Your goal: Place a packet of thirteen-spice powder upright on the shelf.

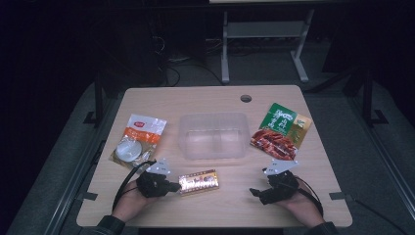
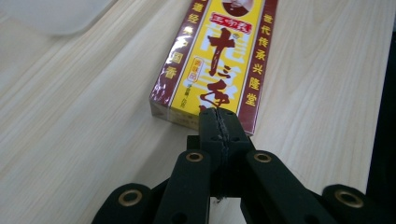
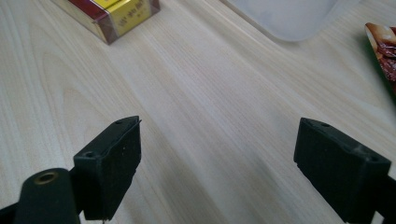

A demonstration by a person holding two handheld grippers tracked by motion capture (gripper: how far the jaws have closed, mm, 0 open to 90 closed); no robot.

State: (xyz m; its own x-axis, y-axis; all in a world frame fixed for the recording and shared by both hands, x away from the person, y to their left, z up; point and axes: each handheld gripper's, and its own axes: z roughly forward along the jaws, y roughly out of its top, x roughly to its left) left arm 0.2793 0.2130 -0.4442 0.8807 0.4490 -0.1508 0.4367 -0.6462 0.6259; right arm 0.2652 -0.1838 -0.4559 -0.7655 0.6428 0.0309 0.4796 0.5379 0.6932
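From the high view, my left tongs (image 1: 172, 186) rest near the tabletop's front edge, left of centre, tips at the short left end of a small yellow-and-maroon box (image 1: 198, 182) lying flat there. My right tongs (image 1: 254, 192) sit near the front edge too, right of centre, well apart from the box. Behind the box stands a clear plastic tub (image 1: 213, 136); an orange-and-white packet (image 1: 137, 138) lies toward the left edge, a green snack bag (image 1: 281, 130) toward the right.

In the left gripper view, my jaws are clenched together, holding nothing, tips touching or just short of the box's near end; I cannot tell which. The box (image 2: 215, 60) looks light, stiff and film-wrapped, so probably slippery; I would grasp it across its narrow width. Its far end is cut off.

In the right gripper view, my jaws stand released over bare wood, with one box corner (image 3: 113, 15) at top left.
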